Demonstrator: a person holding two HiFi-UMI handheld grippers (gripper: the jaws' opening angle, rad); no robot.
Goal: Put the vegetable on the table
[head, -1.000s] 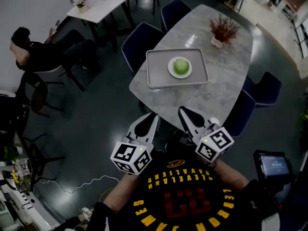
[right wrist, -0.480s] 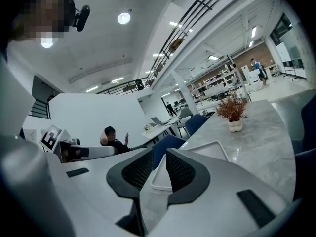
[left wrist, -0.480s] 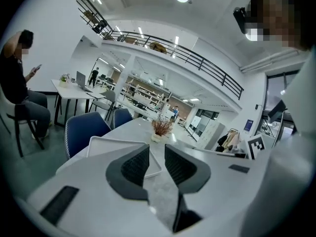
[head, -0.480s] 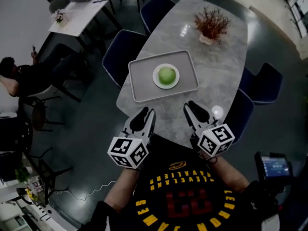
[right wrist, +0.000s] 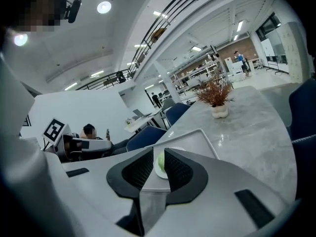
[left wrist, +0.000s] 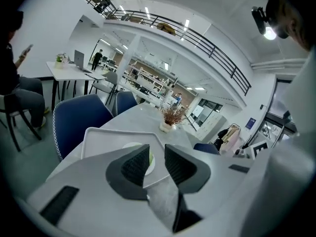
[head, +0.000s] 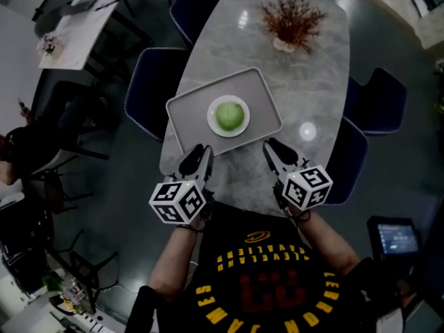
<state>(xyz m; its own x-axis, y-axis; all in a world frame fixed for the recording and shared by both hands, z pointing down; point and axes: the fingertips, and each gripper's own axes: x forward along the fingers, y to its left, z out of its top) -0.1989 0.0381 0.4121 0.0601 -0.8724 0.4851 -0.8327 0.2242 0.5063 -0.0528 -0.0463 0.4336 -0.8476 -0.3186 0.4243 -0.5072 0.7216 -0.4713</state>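
A round green vegetable [head: 229,114] lies on a white plate [head: 214,125], which stands in a grey tray [head: 182,103] on the marble table [head: 312,82]. My left gripper [head: 197,155] hovers over the table's near edge, just short of the tray, jaws a little apart and empty. My right gripper [head: 272,149] is level with it beside the tray's near right corner, also narrowly open and empty. In the right gripper view the vegetable [right wrist: 160,162] shows through the gap of the right gripper [right wrist: 158,168]. The left gripper [left wrist: 157,154] faces the tray [left wrist: 106,137].
A small pot of dried red twigs [head: 290,18] stands at the table's far end. Blue chairs [head: 149,82] [head: 378,101] flank the table on both sides. A white desk [head: 73,21] and a seated person are at the far left. A screen device [head: 395,238] sits lower right.
Both grippers have come forward from short of the table to over its near edge, close to the tray. Jaws look unchanged, and the vegetable has not moved on its plate.
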